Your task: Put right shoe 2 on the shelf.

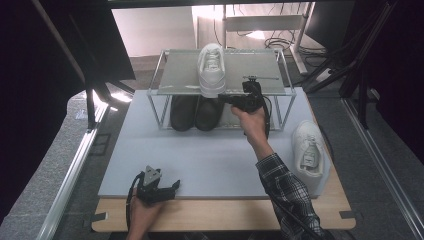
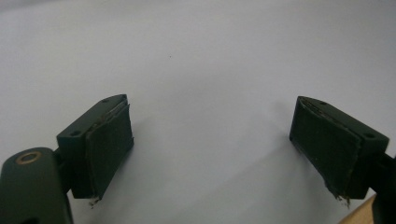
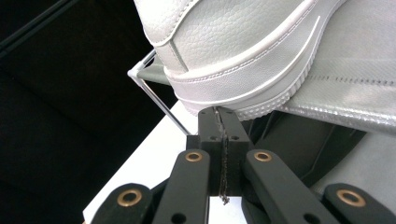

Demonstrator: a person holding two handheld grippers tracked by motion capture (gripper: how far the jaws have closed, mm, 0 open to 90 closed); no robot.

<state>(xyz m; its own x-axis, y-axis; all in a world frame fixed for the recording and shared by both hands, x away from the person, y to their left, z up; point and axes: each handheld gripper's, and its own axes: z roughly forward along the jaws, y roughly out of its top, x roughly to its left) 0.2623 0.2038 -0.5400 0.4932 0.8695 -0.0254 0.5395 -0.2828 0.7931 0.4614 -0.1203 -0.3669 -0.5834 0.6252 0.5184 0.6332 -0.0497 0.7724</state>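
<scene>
Counter [image 1: 210,165]: a pale grey sheet over a wooden top, bare in the middle and carrying everything below.
Rack [image 1: 172,75]: a wire-framed, two-level shoe rack at the far side of the counter, with a thin grey top shelf; it looks light and likely to shift or flex under a hard push.
Black shoes [image 1: 195,112]: a dark pair side by side on the rack's lower level, directly under the white one.
Shoe on the rack [image 1: 211,67]: a white sneaker on the top shelf, its near end hanging past the front edge. The right gripper view shows grained leather-like sides, stitched seams and a ribbed rubber sole rim [image 3: 261,100]. I judge it fairly light, soft in the upper and firm at the sole, with nothing breakable.
Where to grip it: the smooth side could slip between flat pads. The stiff back end or the collar edge looks the safest hold, since a pinch low on the sole rim may tip it off the shelf.
Second white shoe [image 1: 308,150]: its likely mate, lying near the right edge of the counter, well apart from the rack.
Right tool [image 1: 240,100]: held up at the rack's front edge, jaws clenched together on nothing, tips just under the overhanging sole. Contact I cannot tell.
Left tool [image 1: 160,190]: resting low near the front edge of the counter, jaws spread wide with bare surface between the pads [image 2: 109,144].
</scene>
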